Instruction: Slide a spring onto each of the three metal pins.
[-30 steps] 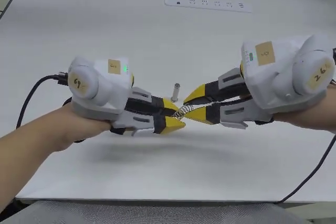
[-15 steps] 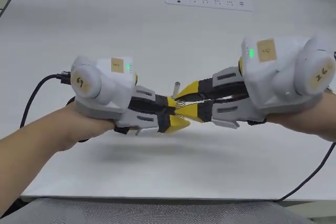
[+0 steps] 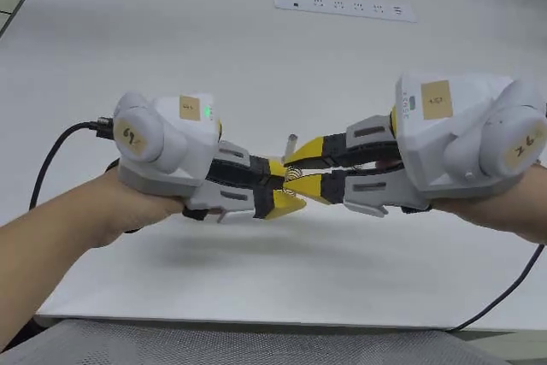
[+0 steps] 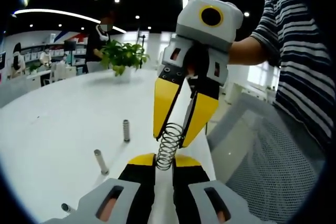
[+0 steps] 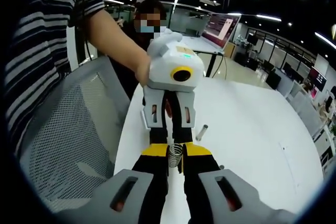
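A small metal spring (image 3: 293,179) hangs above the white table (image 3: 256,66), bridging both grippers. My left gripper (image 3: 287,196) comes in from the left, shut on the near end of the spring (image 4: 168,146). The right gripper (image 3: 294,170) meets it from the right; its yellow jaws stand close around the other end of the spring (image 5: 176,156). One upright metal pin (image 3: 291,142) stands just behind the tips. In the left gripper view, three pins (image 4: 126,130) (image 4: 101,162) (image 4: 65,208) stand on the table to the left. A pin (image 5: 201,132) lies beyond my right gripper (image 5: 176,153).
A white power strip (image 3: 345,6) lies at the far side of the table. Cables trail from both grippers (image 3: 60,147) (image 3: 504,288). The table's front edge runs just below the hands, with a grey mesh chair (image 5: 68,145) behind it. A potted plant (image 4: 123,56) sits far off.
The two grippers have moved closer tip to tip. The right gripper's jaws, spread wide a second ago, have closed in around the spring.
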